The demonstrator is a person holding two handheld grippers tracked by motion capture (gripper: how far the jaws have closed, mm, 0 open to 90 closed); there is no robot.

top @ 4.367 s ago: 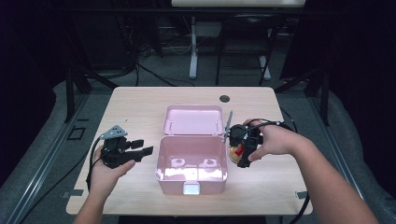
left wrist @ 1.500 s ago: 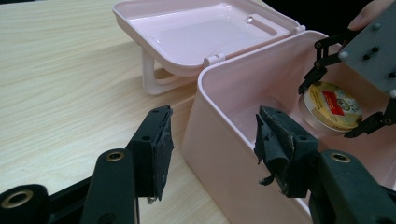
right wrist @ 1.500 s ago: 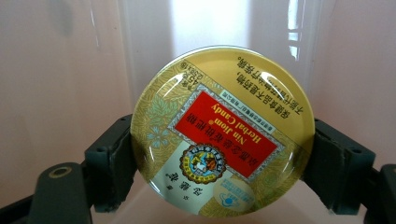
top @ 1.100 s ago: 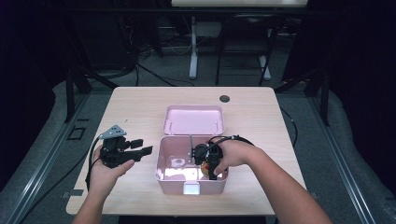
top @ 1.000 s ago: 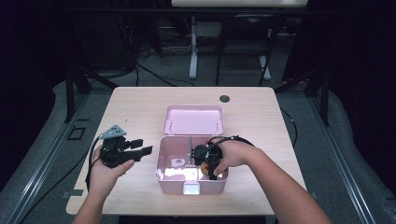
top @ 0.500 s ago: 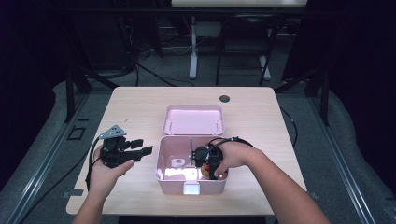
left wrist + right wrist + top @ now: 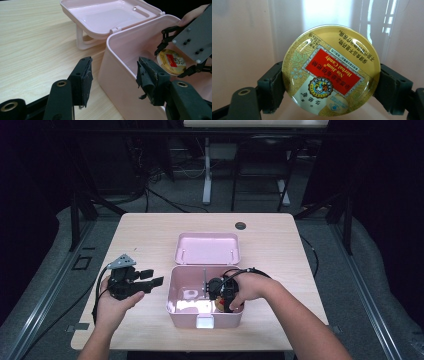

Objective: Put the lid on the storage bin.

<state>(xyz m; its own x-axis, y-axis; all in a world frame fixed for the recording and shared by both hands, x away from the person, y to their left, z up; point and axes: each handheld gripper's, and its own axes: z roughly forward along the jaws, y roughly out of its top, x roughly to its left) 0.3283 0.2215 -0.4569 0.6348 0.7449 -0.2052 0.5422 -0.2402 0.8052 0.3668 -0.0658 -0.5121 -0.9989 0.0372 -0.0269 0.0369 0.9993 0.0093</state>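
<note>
A pink box (image 7: 186, 321) stands open at the table's near middle, with its lid (image 7: 207, 249) lying back behind it. My right gripper (image 7: 220, 301) reaches down into the box's right half, shut on a round gold herbal candy tin (image 7: 330, 70) held by its rim between both pads (image 7: 273, 85). The tin (image 7: 171, 62) hangs inside the box, above its floor. My left gripper (image 7: 150, 278) is held left of the box and stands open. Its jaws point at the box's near corner (image 7: 120, 37) with nothing between them.
A small white ring-shaped item (image 7: 190, 294) lies on the box floor, left of the tin. A dark round spot (image 7: 240, 225) marks the far table edge. Bare wood (image 7: 140, 240) spreads left of and behind the lid.
The right gripper brought the tin from beside the box's right wall into the box. Over the last second it has barely shifted. The left gripper has stayed put.
</note>
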